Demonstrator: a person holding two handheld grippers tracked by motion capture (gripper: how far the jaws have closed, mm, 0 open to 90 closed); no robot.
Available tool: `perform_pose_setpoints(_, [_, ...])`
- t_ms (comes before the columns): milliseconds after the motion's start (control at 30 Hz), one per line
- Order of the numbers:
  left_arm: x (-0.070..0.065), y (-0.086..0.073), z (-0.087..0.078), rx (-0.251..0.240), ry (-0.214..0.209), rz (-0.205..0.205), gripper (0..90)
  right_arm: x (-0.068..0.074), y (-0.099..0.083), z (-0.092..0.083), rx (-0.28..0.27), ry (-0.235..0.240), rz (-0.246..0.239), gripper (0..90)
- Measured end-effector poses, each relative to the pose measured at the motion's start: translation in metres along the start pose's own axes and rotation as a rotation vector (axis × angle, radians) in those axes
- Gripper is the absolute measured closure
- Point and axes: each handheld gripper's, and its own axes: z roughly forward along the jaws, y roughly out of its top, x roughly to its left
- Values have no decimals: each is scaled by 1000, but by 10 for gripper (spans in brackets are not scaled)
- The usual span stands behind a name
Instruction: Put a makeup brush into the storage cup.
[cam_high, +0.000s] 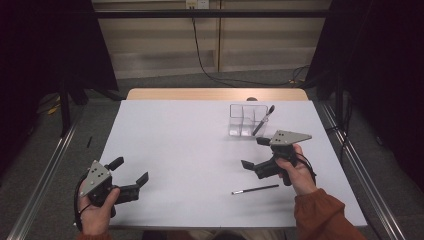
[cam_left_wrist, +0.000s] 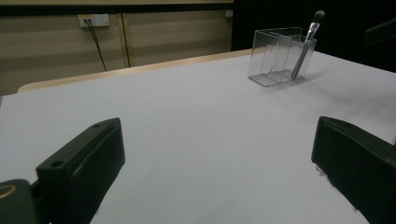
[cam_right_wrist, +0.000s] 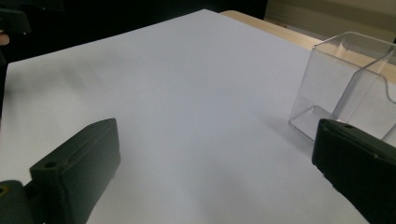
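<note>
**A:** So where were the tongs at that point? I was standing off to the side.

**B:** Both spread wide and holding nothing. The right gripper (cam_high: 253, 152) hung just above the table (cam_high: 175, 150), jaws pointing left and a bit away from the person. The left gripper (cam_high: 131, 171) sat near the front left corner, also gaping.

**A:** And the brush?

**B:** The loose brush (cam_high: 255, 189) lay flat on the table, just in front of the right hand (cam_high: 297, 172), on the person's side of it. Its long axis ran roughly left-right, slightly tilted. The right hand was much nearer; the left was well apart.

**A:** So it'd have to pull back and tip down?

**B:** That's my guess, closing across the handle. The clear organizer (cam_high: 246, 120) stood further back with another brush (cam_high: 263, 120) leaning in its right compartment.
</note>
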Motion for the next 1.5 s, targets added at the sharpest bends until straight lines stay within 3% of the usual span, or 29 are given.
perform_pose_setpoints(167, [-1,0,1,1,-7,3,27,-1,0,-1,34,25,4,3])
perform_pose_setpoints(467, [0,0,1,2,-6,7,27,-4,-2,3,143,70,8,8])
perform_pose_setpoints(767, [0,0,1,1,-5,6,27,-2,-2,7,184,94,-25,17])
perform_pose_setpoints(933, [0,0,1,1,-6,10,30,0,-2,10,207,108,-13,34])
perform_pose_setpoints(1233, [0,0,1,3,-6,10,30,-4,-1,15,307,198,8,22])
perform_pose_setpoints(1500, [1,0,1,3,-7,10,29,-1,2,22,434,214,-43,24])
